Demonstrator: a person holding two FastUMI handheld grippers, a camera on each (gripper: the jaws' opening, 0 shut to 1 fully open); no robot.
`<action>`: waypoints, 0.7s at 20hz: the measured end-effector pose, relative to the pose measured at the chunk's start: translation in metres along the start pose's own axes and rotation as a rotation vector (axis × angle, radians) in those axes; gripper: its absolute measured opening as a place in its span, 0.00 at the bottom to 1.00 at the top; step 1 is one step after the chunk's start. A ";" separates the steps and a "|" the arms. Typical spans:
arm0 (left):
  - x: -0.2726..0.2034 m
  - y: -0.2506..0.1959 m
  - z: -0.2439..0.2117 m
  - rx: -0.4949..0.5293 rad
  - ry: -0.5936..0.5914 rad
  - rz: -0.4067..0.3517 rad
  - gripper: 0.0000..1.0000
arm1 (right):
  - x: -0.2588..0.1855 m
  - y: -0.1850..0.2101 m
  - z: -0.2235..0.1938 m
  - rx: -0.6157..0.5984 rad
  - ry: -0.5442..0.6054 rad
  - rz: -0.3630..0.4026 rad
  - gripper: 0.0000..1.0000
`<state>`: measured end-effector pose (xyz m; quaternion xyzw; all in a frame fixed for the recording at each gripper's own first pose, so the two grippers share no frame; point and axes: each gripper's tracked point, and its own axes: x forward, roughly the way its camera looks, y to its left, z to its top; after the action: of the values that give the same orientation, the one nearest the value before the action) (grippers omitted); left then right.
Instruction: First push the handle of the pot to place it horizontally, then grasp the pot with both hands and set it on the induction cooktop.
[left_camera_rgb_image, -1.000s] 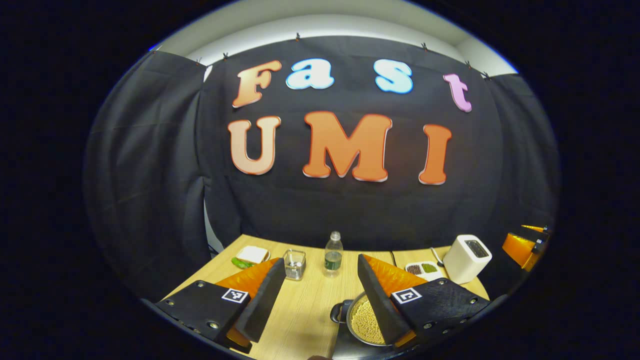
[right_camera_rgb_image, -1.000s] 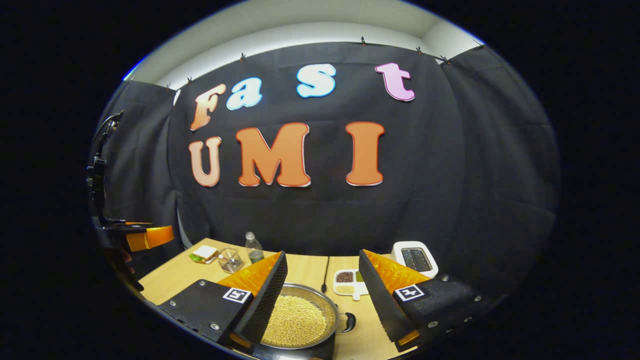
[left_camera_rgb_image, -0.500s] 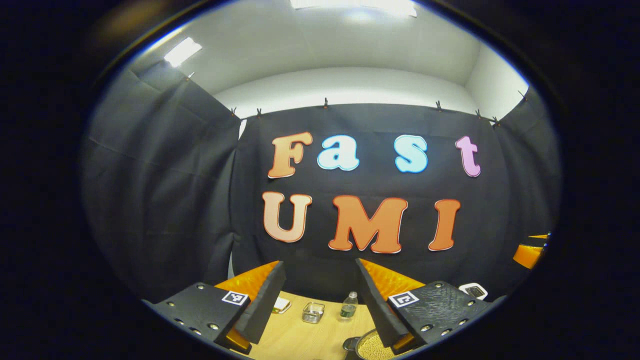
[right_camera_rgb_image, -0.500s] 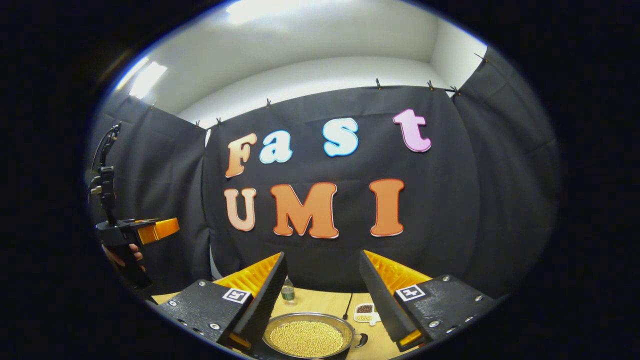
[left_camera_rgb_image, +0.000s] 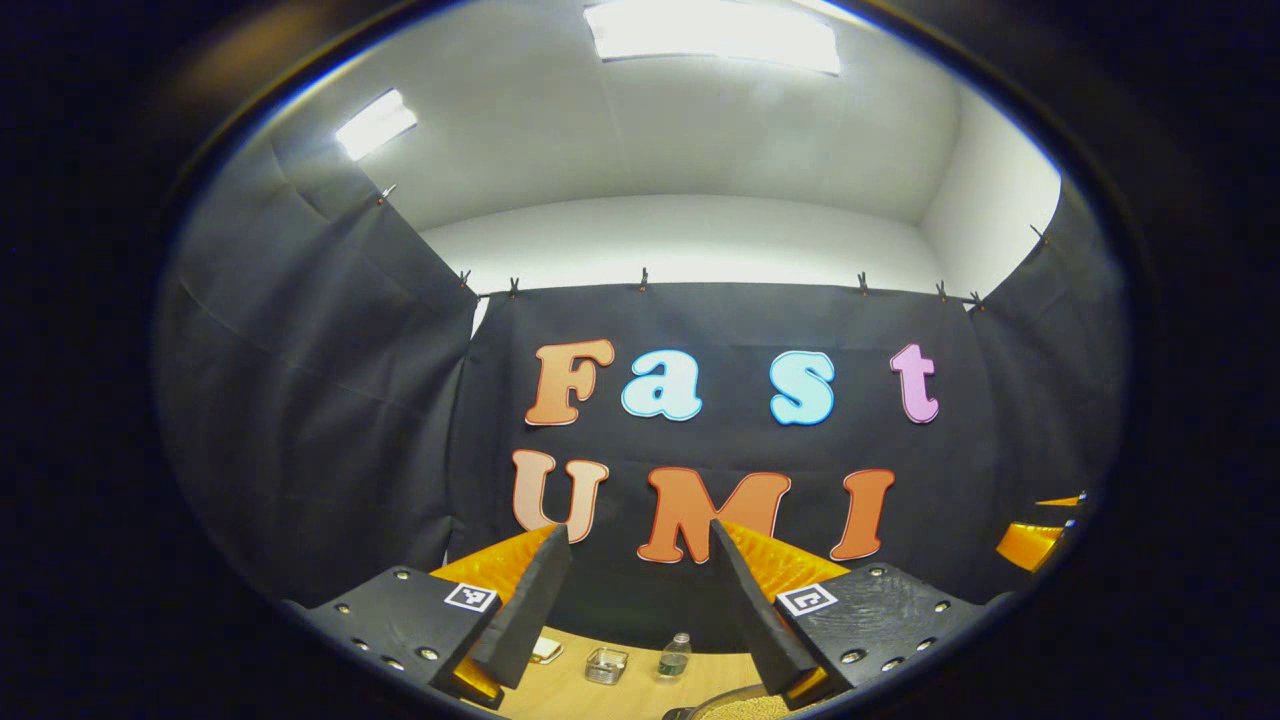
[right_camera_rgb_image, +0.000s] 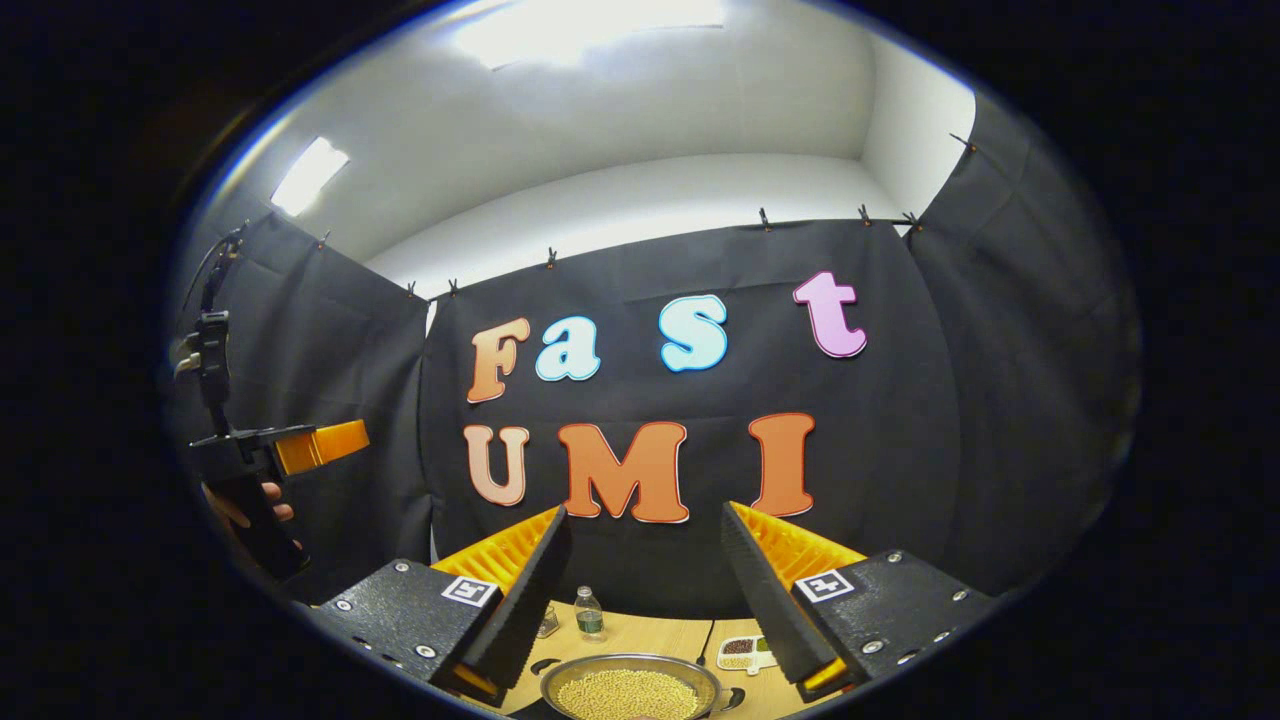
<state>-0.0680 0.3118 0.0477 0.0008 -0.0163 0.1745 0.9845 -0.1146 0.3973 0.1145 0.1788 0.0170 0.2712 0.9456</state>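
Observation:
A steel pot (right_camera_rgb_image: 625, 690) full of pale yellow beans sits low on the wooden table (right_camera_rgb_image: 660, 635), with a black side handle (right_camera_rgb_image: 736, 697) at its right. My right gripper (right_camera_rgb_image: 644, 512) hangs high above it, open and holding nothing, pointing at the booth wall. A sliver of the pot's rim (left_camera_rgb_image: 735, 706) shows at the bottom of the left gripper view. My left gripper (left_camera_rgb_image: 637, 528) is also open and holds nothing, lifted well off the table. In the right gripper view it appears as the left gripper (right_camera_rgb_image: 310, 447), held by a hand (right_camera_rgb_image: 250, 505). What the pot stands on is hidden.
At the back of the table stand a water bottle (right_camera_rgb_image: 590, 615), a small glass container (left_camera_rgb_image: 605, 664) and a white item (left_camera_rgb_image: 546, 650). A divided dish of grains (right_camera_rgb_image: 745, 655) and a black cable (right_camera_rgb_image: 708, 640) lie right of the pot. The right gripper's orange finger (left_camera_rgb_image: 1030, 540) is off to the right.
Both grippers have risen and tilted upward, so the table and pot have slid to the bottom of both views and the ceiling shows. Both stay open.

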 end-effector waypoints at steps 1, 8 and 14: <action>-0.002 0.001 0.005 0.007 -0.012 -0.001 0.85 | 0.000 0.001 -0.001 0.003 0.004 0.001 0.88; 0.001 0.004 0.000 0.026 -0.001 -0.001 0.84 | -0.004 -0.003 0.013 -0.026 -0.007 -0.009 0.93; 0.007 0.000 -0.013 0.040 0.029 -0.025 0.84 | -0.003 -0.008 0.016 -0.040 -0.011 -0.013 0.93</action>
<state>-0.0612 0.3138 0.0352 0.0183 0.0015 0.1625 0.9865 -0.1113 0.3843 0.1261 0.1611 0.0074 0.2642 0.9509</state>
